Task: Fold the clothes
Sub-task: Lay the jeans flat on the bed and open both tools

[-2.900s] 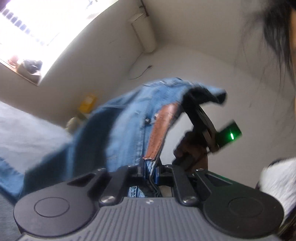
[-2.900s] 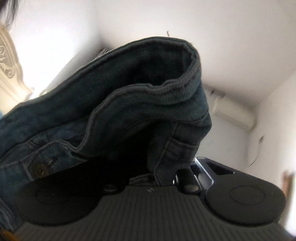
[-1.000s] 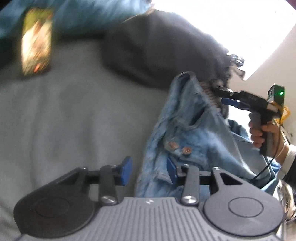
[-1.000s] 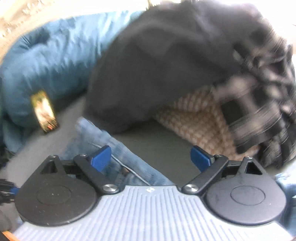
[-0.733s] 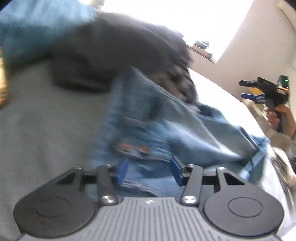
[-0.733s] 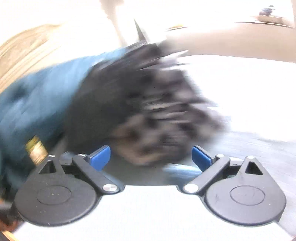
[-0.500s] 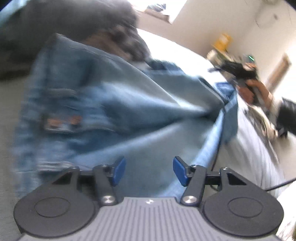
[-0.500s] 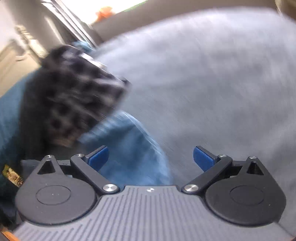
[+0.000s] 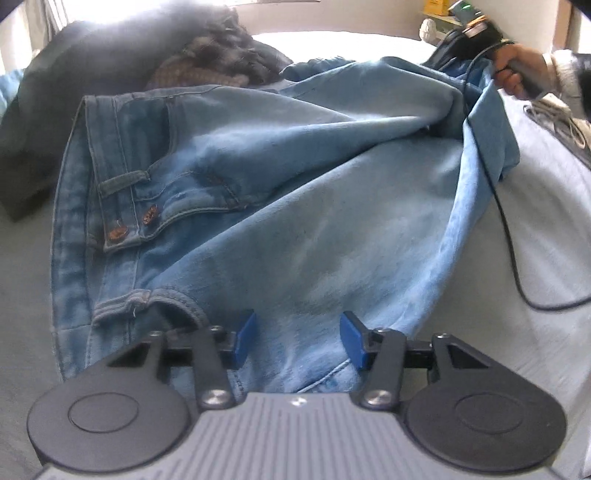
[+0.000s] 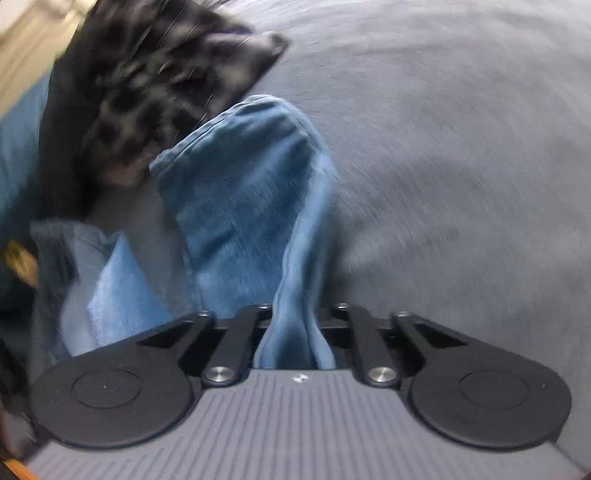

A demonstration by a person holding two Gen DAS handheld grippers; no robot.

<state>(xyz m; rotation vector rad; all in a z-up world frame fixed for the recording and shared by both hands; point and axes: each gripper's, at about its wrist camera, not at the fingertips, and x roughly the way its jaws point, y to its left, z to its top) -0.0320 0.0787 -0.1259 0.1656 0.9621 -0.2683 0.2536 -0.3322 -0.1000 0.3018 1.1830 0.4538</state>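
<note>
A pair of light blue jeans (image 9: 280, 177) lies spread on the grey bed, waistband at the left, legs running to the far right. My left gripper (image 9: 297, 338) is open just above the jeans near the hip, holding nothing. My right gripper (image 10: 295, 332) is shut on a fold of the jeans' leg (image 10: 251, 192); in the left wrist view it shows at the far right (image 9: 469, 26), held in a hand at the leg ends.
A pile of dark and checked clothes (image 9: 155, 55) lies behind the jeans at the back left and shows in the right wrist view (image 10: 147, 77). The grey bed sheet (image 10: 461, 147) stretches to the right. A black cable (image 9: 506, 236) trails across the bed.
Both grippers let go of the waistband and the jeans dropped onto the bed. The right gripper swung to the leg end and closed on it. The left stays open.
</note>
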